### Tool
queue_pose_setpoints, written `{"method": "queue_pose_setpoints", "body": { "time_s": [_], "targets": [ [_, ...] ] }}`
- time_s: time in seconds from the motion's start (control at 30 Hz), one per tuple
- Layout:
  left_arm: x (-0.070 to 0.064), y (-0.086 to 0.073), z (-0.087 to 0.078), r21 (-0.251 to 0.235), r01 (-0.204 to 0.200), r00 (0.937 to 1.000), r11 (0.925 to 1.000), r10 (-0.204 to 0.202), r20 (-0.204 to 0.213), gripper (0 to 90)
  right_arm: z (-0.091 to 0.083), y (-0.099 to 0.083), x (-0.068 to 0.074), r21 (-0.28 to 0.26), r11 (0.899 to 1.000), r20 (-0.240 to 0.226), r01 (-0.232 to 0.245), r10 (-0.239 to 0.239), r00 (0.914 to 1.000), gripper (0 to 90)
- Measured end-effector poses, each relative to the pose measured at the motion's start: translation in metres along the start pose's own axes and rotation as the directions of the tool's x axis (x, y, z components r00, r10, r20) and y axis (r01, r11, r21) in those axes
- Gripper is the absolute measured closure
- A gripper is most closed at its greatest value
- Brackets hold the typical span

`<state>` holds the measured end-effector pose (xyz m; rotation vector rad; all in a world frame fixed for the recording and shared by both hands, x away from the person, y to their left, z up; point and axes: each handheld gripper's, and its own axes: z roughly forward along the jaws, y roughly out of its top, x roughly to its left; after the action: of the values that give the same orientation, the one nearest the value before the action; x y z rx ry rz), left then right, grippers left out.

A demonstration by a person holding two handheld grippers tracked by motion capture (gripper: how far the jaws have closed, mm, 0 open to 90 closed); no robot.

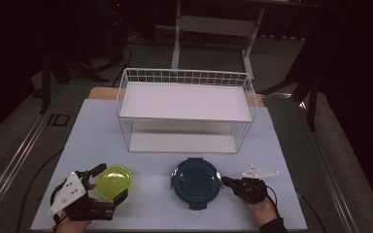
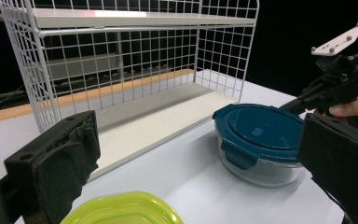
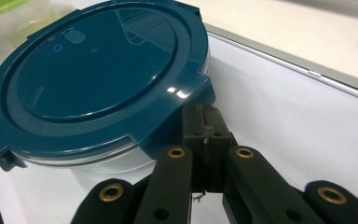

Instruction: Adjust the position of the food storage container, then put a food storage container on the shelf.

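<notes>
Green box (image 1: 113, 181) sits at lower left of the high view, between the spread jaws of my left gripper (image 1: 108, 184), not yet clamped. Blue box (image 1: 195, 181) lies lower centre; my right gripper (image 1: 225, 182), jaws together, touches its rim. Next, I judge: squeeze left, lift toward the rack (image 1: 184, 76) beyond.

Open table lies between green container (image 1: 114, 181) and blue container (image 1: 194, 181) (wire rack (image 1: 184, 109) blocks behind).
</notes>
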<state>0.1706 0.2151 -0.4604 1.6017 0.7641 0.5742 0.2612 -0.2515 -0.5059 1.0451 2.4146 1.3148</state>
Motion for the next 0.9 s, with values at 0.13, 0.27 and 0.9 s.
{"method": "queue_pose_setpoints", "body": {
  "time_s": [0.13, 0.27, 0.9],
  "targets": [
    [-0.001, 0.001, -0.001, -0.001, -0.007, 1.0000, 1.0000, 0.007, -0.003, 0.0, -0.002, 0.005, 0.003, -0.019, 1.000, 0.016, 0.021, -0.020, 0.9997, 90.0],
    [-0.002, 0.002, 0.000, -0.004, -0.020, 0.9997, 0.9998, 0.020, 0.016, 0.0, -0.012, 0.011, 0.007, -0.053, 0.998, 0.025, 0.038, -0.037, 0.9990, 90.0],
    [-0.021, 0.028, 0.016, 0.026, 0.002, 0.9861, 0.9997, -0.007, 0.166, 0.0, -0.042, 0.033, 0.016, -0.207, 0.977, -0.030, 0.050, -0.057, 0.9979, 21.2]
  ]
}}
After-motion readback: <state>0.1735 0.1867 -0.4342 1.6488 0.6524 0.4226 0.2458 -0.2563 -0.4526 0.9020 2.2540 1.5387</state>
